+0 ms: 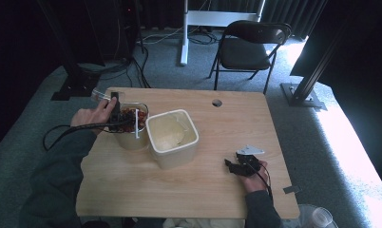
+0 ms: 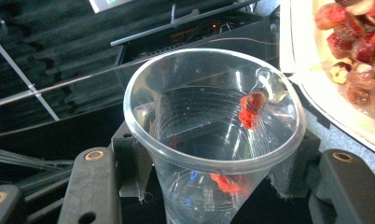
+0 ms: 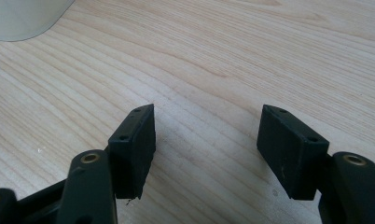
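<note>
- The cup (image 2: 213,135), clear plastic, sits clamped between the jaws of the left gripper (image 2: 213,186); the pads press on its ribbed wall from both sides.
- In the high view the cup (image 1: 100,95) lies tipped on its side at the table's far left corner, its mouth pointing away from the person, just beside the bowl (image 1: 132,140).
- A red bit of dried fruit (image 2: 251,109) sticks to the cup's inner wall near the rim; another red bit (image 2: 225,183) shows lower down through the plastic.
- The left gripper (image 1: 114,108) is held level over the bowl's left edge by the left hand (image 1: 91,116).
- The bowl holds a mix (image 1: 133,115) of red dried fruit and nuts; in the left gripper view the mix (image 2: 358,42) shows at the upper right.
- A white square tub (image 1: 172,137) stands touching the bowl's right side, its inside pale.
- The right gripper (image 3: 206,144) rests low over bare table (image 3: 213,56), jaws apart with nothing between them.
- In the high view the right gripper (image 1: 243,164) sits near the table's right front, well apart from the tub, with the right hand (image 1: 255,178) behind it.
- A folding chair (image 1: 248,47) stands on the carpet beyond the table (image 1: 203,190).
</note>
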